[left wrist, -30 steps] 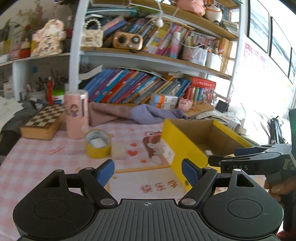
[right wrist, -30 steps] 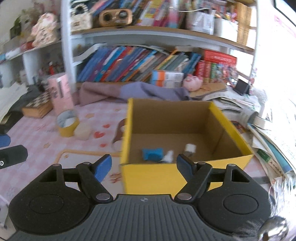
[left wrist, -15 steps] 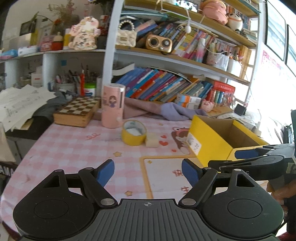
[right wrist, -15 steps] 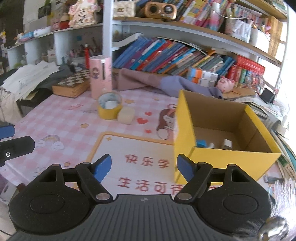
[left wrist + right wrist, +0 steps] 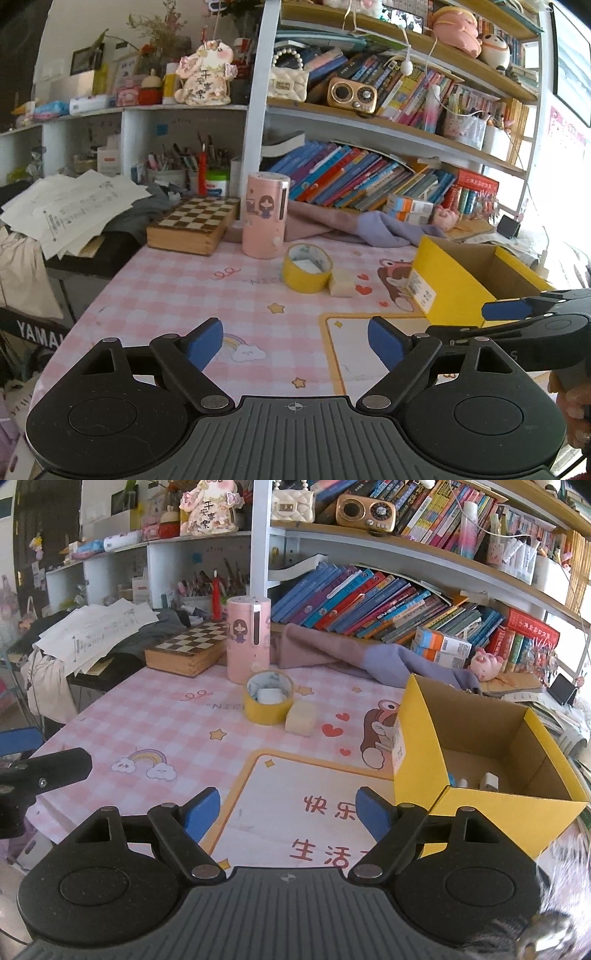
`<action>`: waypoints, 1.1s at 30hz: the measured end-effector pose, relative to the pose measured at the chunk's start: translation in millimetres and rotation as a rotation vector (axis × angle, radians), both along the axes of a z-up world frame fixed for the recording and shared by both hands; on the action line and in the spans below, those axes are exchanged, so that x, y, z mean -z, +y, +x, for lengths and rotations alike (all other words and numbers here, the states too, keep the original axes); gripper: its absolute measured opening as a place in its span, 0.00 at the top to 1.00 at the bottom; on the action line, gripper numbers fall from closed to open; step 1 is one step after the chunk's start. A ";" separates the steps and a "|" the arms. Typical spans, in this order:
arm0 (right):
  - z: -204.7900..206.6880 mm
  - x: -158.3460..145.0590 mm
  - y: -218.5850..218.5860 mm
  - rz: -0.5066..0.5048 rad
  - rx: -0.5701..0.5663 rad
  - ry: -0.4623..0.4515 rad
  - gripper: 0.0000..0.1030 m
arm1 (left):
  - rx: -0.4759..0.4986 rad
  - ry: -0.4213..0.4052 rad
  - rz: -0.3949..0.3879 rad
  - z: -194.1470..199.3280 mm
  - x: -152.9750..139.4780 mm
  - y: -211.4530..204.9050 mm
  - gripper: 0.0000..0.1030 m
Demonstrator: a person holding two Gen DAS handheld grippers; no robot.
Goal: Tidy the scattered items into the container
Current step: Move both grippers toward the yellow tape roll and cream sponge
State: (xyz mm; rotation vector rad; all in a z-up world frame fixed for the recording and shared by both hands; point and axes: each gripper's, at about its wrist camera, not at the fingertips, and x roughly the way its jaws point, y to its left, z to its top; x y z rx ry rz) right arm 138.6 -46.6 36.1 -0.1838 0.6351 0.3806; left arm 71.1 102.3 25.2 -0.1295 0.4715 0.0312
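Both grippers pulled back from yellow cardboard box (image 5: pixel 476 775), left gripper (image 5: pixel 295 341) and right gripper (image 5: pixel 284 810) spread wide, empty, yellow tape roll (image 5: pixel 269 698) lying flat, hole upward, pale block (image 5: pixel 301 718) touching it.

Small items (image 5: pixel 476 781) lying low in the yellow box (image 5: pixel 491 812), its near wall hiding most of them, too small for naming, box's right side running behind the right gripper (image 5: pixel 491 321) in the left view
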 end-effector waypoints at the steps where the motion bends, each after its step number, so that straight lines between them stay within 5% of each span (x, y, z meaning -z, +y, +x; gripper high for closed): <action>1: 0.8 0.3 1.5 -0.001 -0.001 -0.002 0.23 | -0.005 -0.005 0.005 -0.1 0.2 0.0 0.13; 14: 15.1 14.4 10.9 0.031 0.010 0.016 0.23 | -0.031 0.036 0.017 16.4 13.7 8.3 0.10; 33: 92.5 32.6 15.6 0.032 0.102 0.075 0.24 | 0.005 0.113 0.019 100.6 31.0 20.3 0.10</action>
